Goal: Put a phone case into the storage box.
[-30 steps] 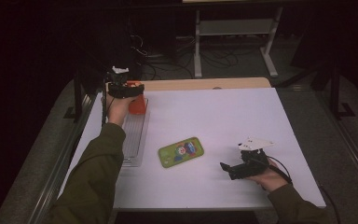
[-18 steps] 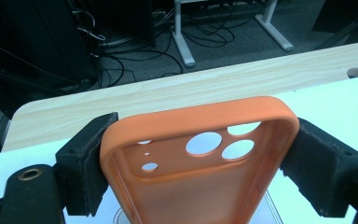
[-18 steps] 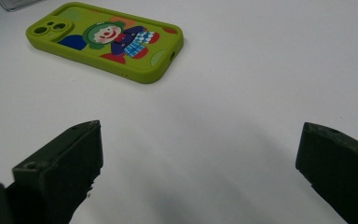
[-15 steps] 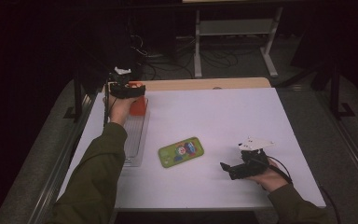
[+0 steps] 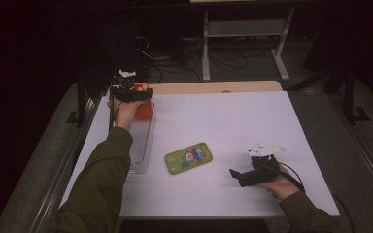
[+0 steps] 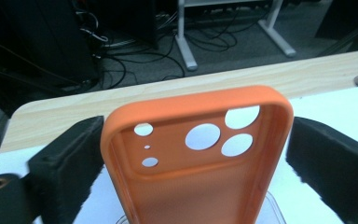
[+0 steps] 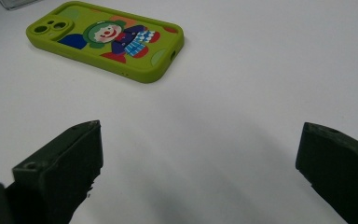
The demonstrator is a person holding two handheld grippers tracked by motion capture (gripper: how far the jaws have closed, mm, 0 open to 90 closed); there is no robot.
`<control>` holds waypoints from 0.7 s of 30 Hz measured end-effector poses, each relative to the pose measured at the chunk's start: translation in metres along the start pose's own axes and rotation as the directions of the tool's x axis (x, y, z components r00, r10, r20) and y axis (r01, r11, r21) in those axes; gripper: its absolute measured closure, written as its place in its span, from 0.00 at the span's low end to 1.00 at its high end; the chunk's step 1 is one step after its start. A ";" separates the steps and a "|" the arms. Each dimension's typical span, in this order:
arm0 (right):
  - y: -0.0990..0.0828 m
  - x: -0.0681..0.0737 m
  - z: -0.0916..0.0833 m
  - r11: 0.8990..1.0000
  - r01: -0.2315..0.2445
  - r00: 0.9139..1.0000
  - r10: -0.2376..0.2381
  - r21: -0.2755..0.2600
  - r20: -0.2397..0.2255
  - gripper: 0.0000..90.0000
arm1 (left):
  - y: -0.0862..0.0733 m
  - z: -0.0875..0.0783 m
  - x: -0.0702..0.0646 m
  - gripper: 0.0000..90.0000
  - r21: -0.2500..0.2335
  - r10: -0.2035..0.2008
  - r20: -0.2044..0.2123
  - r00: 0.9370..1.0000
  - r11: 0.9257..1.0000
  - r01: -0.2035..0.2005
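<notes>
Nearest the person, the right claw (image 5: 234, 174) rests low over the white bench (image 5: 233, 121), its jaws spread wide with nothing between them. Just beyond it lies a green phone case (image 5: 188, 158) printed with a cartoon clown, flat on the bench. Farther off, at the far left, the left claw (image 5: 143, 93) holds station around an orange phone case (image 6: 193, 154), which stands nearly upright over the far end of a clear tray (image 5: 141, 145). Its jaws have just been opening: the pads now stand clear of the case's sides. With the grip released, the upright case could topple onto the tray or slide off it.
</notes>
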State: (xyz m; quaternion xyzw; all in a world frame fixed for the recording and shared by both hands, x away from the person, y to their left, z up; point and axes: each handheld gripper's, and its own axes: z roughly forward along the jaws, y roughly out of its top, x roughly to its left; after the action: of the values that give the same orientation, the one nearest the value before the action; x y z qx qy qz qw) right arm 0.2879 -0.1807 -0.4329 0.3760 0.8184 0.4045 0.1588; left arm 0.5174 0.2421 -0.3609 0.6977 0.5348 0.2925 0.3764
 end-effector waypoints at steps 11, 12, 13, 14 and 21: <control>0.000 0.000 0.000 1.000 0.004 1.000 -0.004 -0.002 0.006 0.00 | 0.003 -0.016 0.014 0.00 0.001 0.005 0.074 0.997 1.000 -0.005; 0.000 0.000 0.000 1.000 0.001 1.000 -0.001 0.000 0.006 0.00 | 0.003 -0.019 0.016 0.00 0.002 0.014 0.084 0.996 1.000 -0.014; 0.000 0.000 0.000 1.000 0.003 1.000 -0.003 0.001 0.007 0.00 | 0.003 -0.021 0.017 0.00 0.004 0.014 0.095 0.995 1.000 -0.015; 0.000 0.000 0.000 1.000 0.002 1.000 -0.002 0.003 0.005 0.00 | 0.003 -0.023 0.018 0.00 0.008 0.023 0.106 0.994 1.000 -0.024; 0.000 0.001 0.000 1.000 -0.002 1.000 0.002 0.005 0.006 0.00 | 0.005 -0.042 0.022 0.00 0.008 0.069 0.166 0.984 0.997 -0.072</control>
State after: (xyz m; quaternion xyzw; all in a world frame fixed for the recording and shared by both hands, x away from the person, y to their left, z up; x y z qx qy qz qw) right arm 0.2875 -0.1801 -0.4331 0.3784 0.8186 0.4013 0.1600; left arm 0.4922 0.2718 -0.3337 0.7408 0.4787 0.2428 0.4040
